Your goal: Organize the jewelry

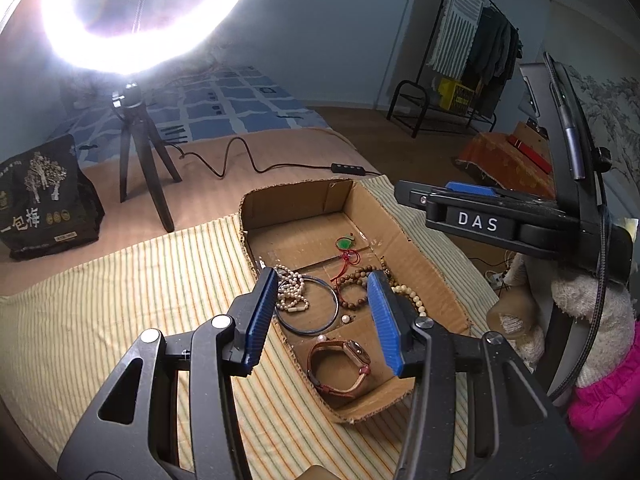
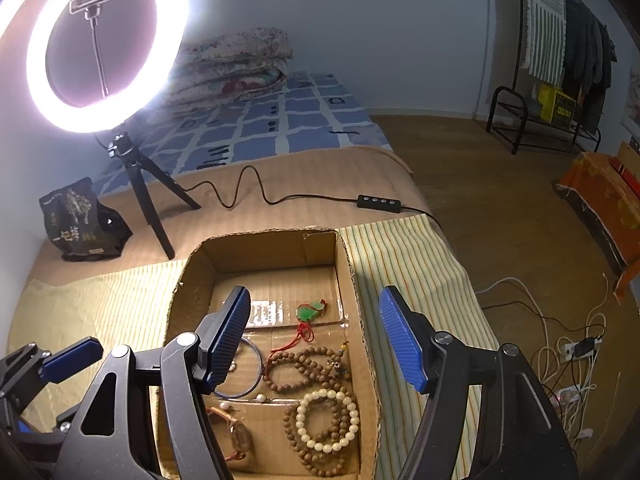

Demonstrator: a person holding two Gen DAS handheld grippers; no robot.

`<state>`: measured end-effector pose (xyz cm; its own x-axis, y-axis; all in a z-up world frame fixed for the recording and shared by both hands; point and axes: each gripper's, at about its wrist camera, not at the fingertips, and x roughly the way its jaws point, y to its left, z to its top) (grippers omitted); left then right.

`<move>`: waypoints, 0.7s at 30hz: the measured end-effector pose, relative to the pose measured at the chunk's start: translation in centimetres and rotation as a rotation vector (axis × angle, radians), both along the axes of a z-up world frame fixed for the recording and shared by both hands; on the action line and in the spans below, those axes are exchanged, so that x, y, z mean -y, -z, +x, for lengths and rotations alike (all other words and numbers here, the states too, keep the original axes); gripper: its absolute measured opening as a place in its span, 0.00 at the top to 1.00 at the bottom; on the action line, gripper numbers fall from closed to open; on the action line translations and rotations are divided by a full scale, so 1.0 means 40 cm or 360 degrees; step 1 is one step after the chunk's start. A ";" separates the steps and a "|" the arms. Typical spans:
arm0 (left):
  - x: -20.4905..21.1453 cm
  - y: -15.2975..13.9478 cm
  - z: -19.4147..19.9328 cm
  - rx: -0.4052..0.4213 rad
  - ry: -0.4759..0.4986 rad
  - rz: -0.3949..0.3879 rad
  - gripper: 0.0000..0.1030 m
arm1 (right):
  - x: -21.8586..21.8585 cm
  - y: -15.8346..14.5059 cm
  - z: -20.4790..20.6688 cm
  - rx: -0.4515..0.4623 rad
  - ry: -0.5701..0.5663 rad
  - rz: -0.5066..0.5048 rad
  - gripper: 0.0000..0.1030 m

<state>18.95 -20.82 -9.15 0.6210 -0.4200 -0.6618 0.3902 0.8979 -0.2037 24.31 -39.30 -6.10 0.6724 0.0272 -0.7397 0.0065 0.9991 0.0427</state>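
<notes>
An open cardboard box (image 1: 288, 204) (image 2: 260, 248) lies on a striped cloth and holds the jewelry. In the left wrist view I see a pearl necklace (image 1: 290, 294), a blue bangle (image 1: 308, 330), a brown bead bracelet (image 1: 354, 290), a green pendant on red cord (image 1: 345, 243) and a leather-strap watch (image 1: 340, 368). My left gripper (image 1: 322, 280) hovers open above them, empty. The right wrist view shows the pendant (image 2: 311, 310), brown beads (image 2: 304, 366) and a cream bead bracelet (image 2: 328, 420). My right gripper (image 2: 314, 294) hangs open over the box, holding nothing.
A lit ring light on a black tripod (image 2: 144, 200) stands behind the box, its cable and switch (image 2: 378, 203) trailing right. A dark printed bag (image 2: 76, 224) sits at the left. Cables and a power strip (image 2: 576, 352) lie on the floor to the right.
</notes>
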 end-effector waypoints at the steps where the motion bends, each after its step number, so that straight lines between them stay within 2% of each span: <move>1: -0.005 -0.004 -0.005 0.0004 -0.0001 0.0001 0.54 | -0.001 -0.005 -0.004 0.0003 0.0000 0.0001 0.35; 16: -0.093 -0.087 -0.104 0.0091 -0.0059 -0.0011 0.54 | -0.045 -0.081 -0.111 0.0070 -0.0014 -0.0075 0.35; 19: -0.110 -0.091 -0.115 0.0066 -0.0052 -0.0007 0.53 | -0.054 -0.093 -0.132 0.0082 -0.0015 -0.0074 0.33; 21: -0.123 -0.096 -0.127 0.0068 -0.0054 -0.0010 0.48 | -0.060 -0.102 -0.149 0.0092 -0.0024 -0.0059 0.33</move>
<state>13.85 -15.89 -5.31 0.6625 -0.4021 -0.6320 0.3677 0.9096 -0.1933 18.33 -36.88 -2.01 0.7139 0.0113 -0.7001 -0.0102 0.9999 0.0058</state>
